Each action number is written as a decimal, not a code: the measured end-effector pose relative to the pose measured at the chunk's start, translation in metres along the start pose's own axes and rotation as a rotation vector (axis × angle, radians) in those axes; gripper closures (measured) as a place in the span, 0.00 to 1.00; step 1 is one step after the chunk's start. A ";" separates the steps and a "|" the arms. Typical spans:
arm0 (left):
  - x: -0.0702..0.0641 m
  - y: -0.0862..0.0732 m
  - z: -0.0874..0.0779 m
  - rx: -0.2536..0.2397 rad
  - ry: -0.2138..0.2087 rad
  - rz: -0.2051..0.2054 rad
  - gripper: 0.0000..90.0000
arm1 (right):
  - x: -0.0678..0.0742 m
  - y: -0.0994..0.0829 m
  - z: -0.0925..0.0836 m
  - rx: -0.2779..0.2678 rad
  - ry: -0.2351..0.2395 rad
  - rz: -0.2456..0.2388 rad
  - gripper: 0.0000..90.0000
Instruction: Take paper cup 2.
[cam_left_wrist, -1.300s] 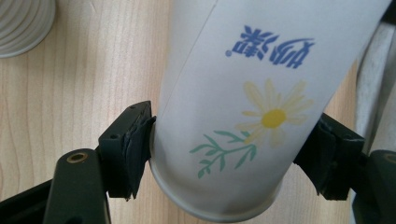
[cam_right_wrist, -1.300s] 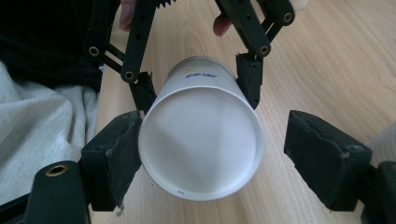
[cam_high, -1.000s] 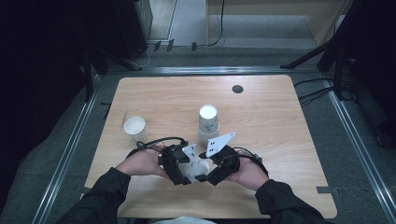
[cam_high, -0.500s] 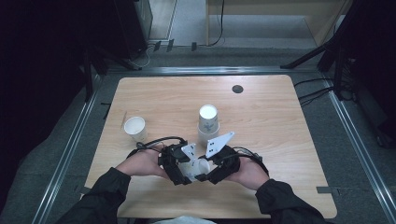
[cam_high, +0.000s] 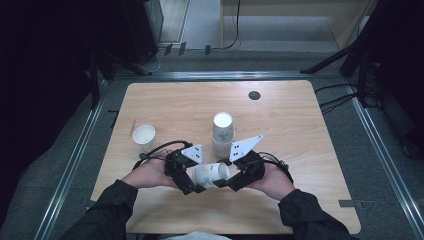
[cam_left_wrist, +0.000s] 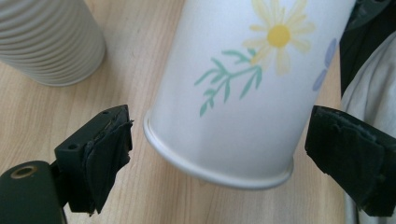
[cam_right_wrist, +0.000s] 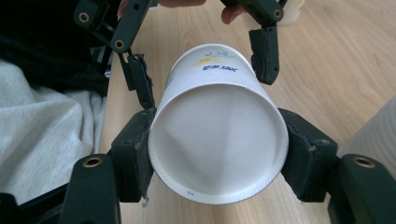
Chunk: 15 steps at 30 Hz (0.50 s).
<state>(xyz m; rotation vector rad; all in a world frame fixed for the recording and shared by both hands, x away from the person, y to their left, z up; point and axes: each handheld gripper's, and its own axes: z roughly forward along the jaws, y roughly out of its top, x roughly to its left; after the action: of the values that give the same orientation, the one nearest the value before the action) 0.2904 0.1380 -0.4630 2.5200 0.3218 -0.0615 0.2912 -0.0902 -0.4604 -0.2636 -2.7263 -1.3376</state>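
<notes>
Handing a flowered paper cup (cam_high: 210, 174) from gripper to gripper, low over the near table (cam_high: 300, 120) edge: right gripper (cam_right_wrist: 217, 154) clamping the cup at its open rim, left gripper (cam_left_wrist: 219, 154) just spreading wide, pads off the cup's base. Likely next: drawing the left clear, then carrying the cup toward the inverted stack (cam_high: 222, 131) just beyond. Open tabletop lying right and far; lone cup (cam_high: 144, 136) standing left.
</notes>
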 end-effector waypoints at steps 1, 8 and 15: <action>0.001 -0.001 -0.002 -0.009 0.003 -0.004 0.08 | -0.001 0.000 -0.002 -0.008 -0.002 -0.004 0.39; 0.003 -0.006 -0.012 -0.110 -0.006 -0.048 0.07 | -0.003 0.004 -0.010 -0.059 0.004 0.008 0.39; 0.000 -0.008 -0.016 -0.190 -0.017 -0.077 0.07 | -0.004 0.008 -0.016 -0.084 -0.002 0.004 0.39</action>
<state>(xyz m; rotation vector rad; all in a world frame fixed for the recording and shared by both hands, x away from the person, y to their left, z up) 0.2880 0.1533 -0.4545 2.3178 0.3985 -0.0784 0.2967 -0.0987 -0.4446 -0.2761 -2.6734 -1.4538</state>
